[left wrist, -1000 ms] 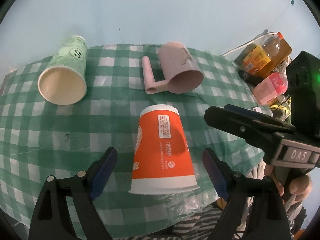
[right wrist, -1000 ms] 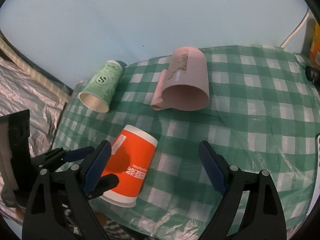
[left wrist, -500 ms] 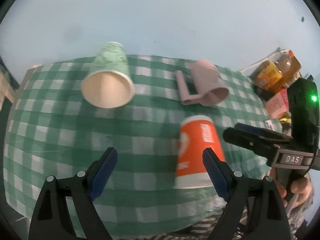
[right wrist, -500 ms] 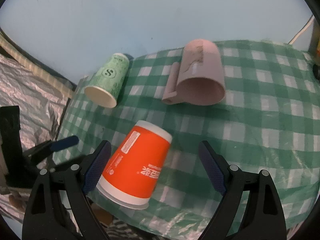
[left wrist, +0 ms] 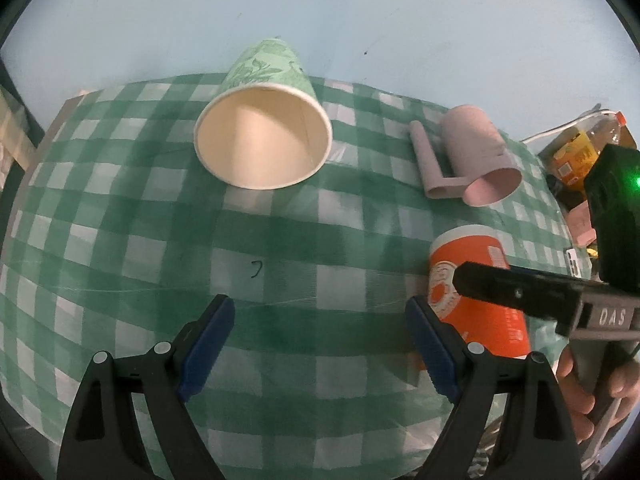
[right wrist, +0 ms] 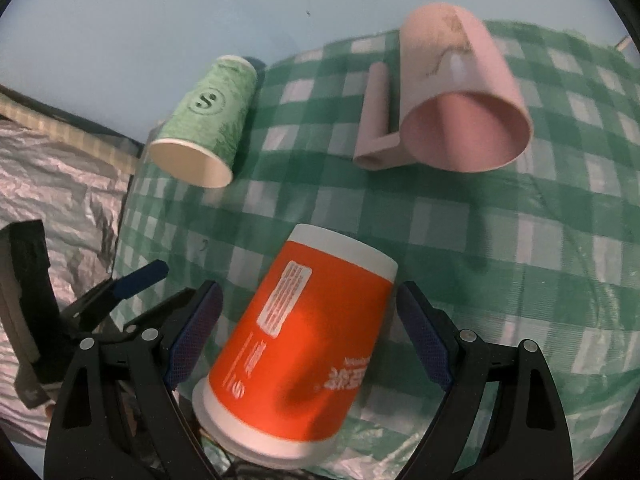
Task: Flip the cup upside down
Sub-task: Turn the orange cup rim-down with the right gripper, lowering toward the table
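Note:
An orange paper cup (right wrist: pixel 304 344) lies on its side on the green checked tablecloth (right wrist: pixel 520 240), mouth toward me; it also shows in the left wrist view (left wrist: pixel 472 292). My right gripper (right wrist: pixel 308 340) is open, its jaws on either side of the orange cup without touching it. My left gripper (left wrist: pixel 320 344) is open and empty over bare cloth; the orange cup is just right of it. A green paper cup (left wrist: pixel 264 128) lies on its side farther back, also in the right wrist view (right wrist: pixel 204 120). A pink mug (right wrist: pixel 456 92) lies on its side.
The pink mug shows at the right in the left wrist view (left wrist: pixel 476 156). Bottles and packets (left wrist: pixel 580 148) crowd the table's right edge. Crinkled silver foil (right wrist: pixel 52 176) lies left of the table. A pale blue wall stands behind.
My left gripper has swung left, off the orange cup, and now faces the green cup. My right gripper has moved in, and the orange cup now sits between its jaws.

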